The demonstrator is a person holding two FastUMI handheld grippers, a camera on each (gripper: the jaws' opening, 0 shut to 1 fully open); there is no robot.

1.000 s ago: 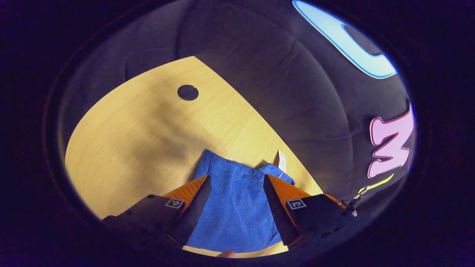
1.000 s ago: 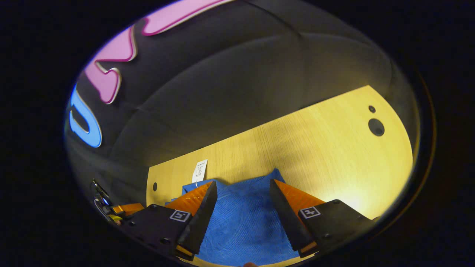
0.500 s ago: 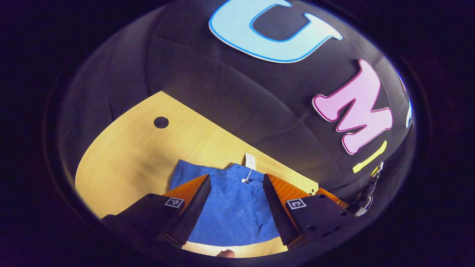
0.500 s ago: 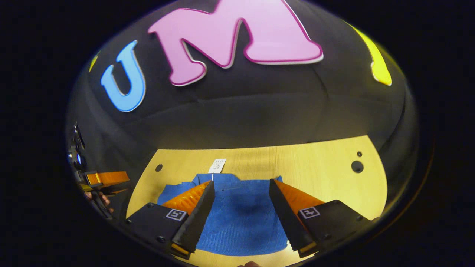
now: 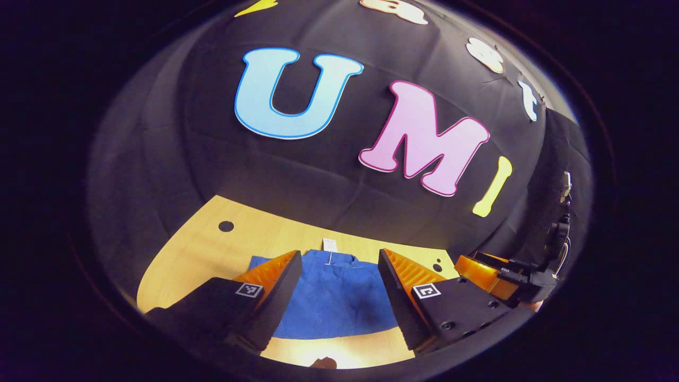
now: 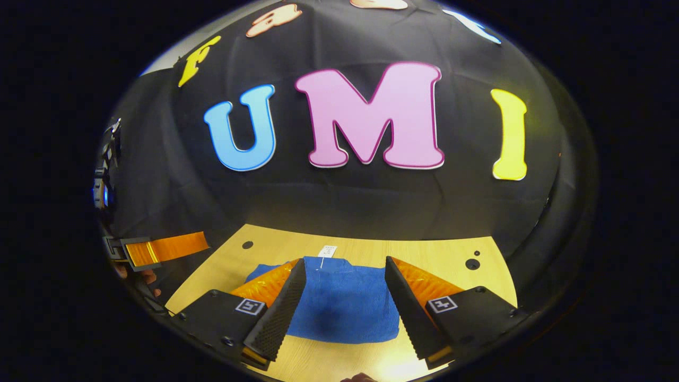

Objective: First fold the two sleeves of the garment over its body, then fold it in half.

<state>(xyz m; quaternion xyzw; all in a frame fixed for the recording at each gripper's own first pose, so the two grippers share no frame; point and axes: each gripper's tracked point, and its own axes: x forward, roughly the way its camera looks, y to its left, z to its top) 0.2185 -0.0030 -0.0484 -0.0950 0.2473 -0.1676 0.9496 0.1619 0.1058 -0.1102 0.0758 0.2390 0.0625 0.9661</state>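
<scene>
A blue knitted garment [image 5: 334,297] lies folded into a compact rectangle on the wooden table [image 5: 191,254]; it shows in the right gripper view too, the garment [image 6: 345,302] flat with a white tag [image 6: 327,250] at its far edge. My left gripper [image 5: 334,281] hangs open above and in front of it, holding nothing. My right gripper [image 6: 345,289] is likewise open and raised off the cloth. The right gripper's body [image 5: 504,276] appears at the right of the left gripper view, and the left gripper [image 6: 159,248] at the left of the right gripper view.
The table [image 6: 440,260] has round cable holes [image 5: 226,226] [image 6: 472,263] near its far corners. The black cloth wall stands right behind the table's far edge. Bare wood lies on both sides of the garment.
Both grippers have lifted and pulled back from the garment, tilting upward, so the cloth now looks smaller and farther away. Both stayed open throughout.
</scene>
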